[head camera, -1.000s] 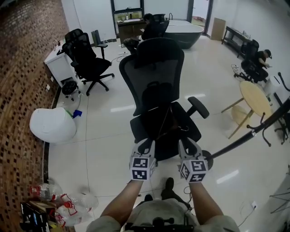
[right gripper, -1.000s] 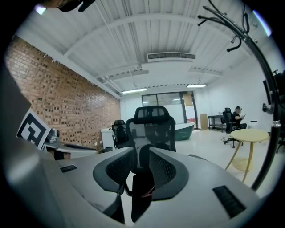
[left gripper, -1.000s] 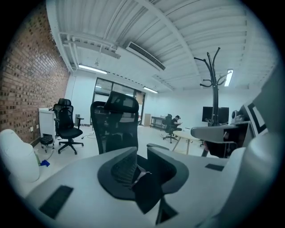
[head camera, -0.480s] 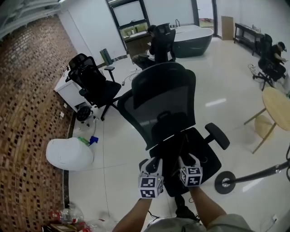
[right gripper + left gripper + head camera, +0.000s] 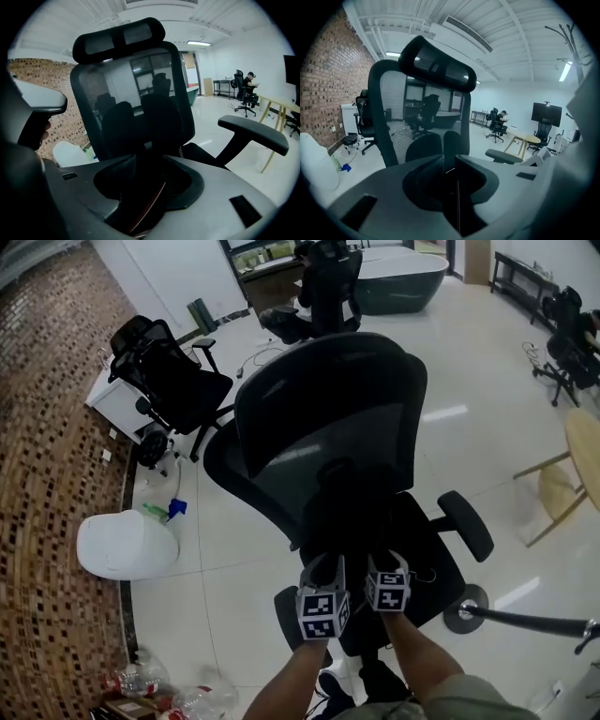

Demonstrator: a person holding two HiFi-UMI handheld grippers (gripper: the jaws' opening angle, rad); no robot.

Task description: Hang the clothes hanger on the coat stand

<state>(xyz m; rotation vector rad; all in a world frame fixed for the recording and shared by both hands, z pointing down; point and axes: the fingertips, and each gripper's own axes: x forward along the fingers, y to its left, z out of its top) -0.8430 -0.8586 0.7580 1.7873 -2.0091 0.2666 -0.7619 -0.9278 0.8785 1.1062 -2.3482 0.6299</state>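
A black mesh office chair (image 5: 328, 427) fills the middle of the head view. Both grippers hover at the front edge of its seat (image 5: 427, 545). My left gripper (image 5: 324, 570) has its jaws drawn to a thin seam, and I see nothing between them. My right gripper (image 5: 386, 563) is opening its jaws. A thin reddish-brown hanger bar (image 5: 147, 204) lies slanted in the gap, with no pad pressing it. In the head view the hanger is lost against the dark seat. The coat stand lies tipped at the right: round base (image 5: 466, 607), pole (image 5: 530, 622), hooks (image 5: 571, 37).
The chair's armrest (image 5: 466, 526) juts out right of my grippers. A second black chair (image 5: 169, 381) and a white beanbag (image 5: 127, 545) stand by the brick wall on the left. A round wooden table (image 5: 586, 442) is at the right. Plastic bottles (image 5: 159, 685) litter the floor.
The head view has closed in over the chair, and both grippers have moved forward to the seat's front edge. The hanger seen lying on the seat earlier no longer stands out.
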